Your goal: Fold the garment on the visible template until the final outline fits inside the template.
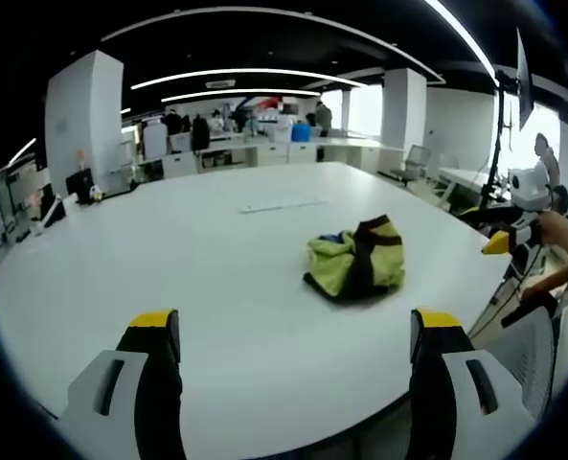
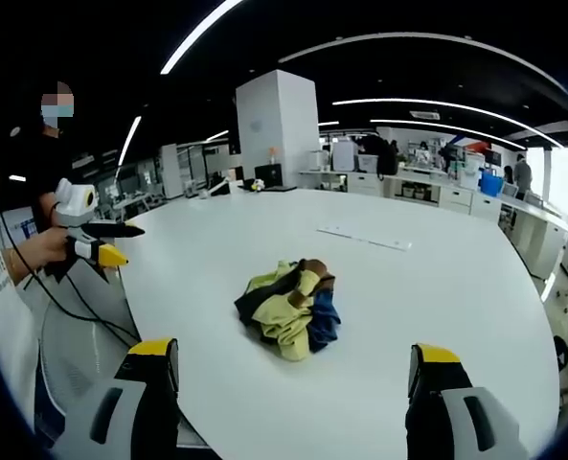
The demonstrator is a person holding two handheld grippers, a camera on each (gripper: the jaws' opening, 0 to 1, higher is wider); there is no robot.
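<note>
A crumpled garment (image 1: 355,257), yellow-green with black and a bit of blue, lies in a heap on the white round table (image 1: 169,249). My left gripper (image 1: 295,331) is open and well short of the garment, jaws wide with nothing between them. In the right gripper view the same garment (image 2: 288,309) lies just ahead of my open right gripper (image 2: 295,356), with bare table between. A faint pale flat outline (image 1: 284,204) lies on the tabletop beyond the garment, and it also shows as a thin strip (image 2: 365,237). The garment rests apart from it.
The right gripper (image 1: 509,235) is held in a hand past the table's right edge. The left gripper (image 2: 97,244) is held by a person standing at the table's left edge. A mesh chair (image 1: 523,355) stands near that edge. Desks, pillars and people fill the far room.
</note>
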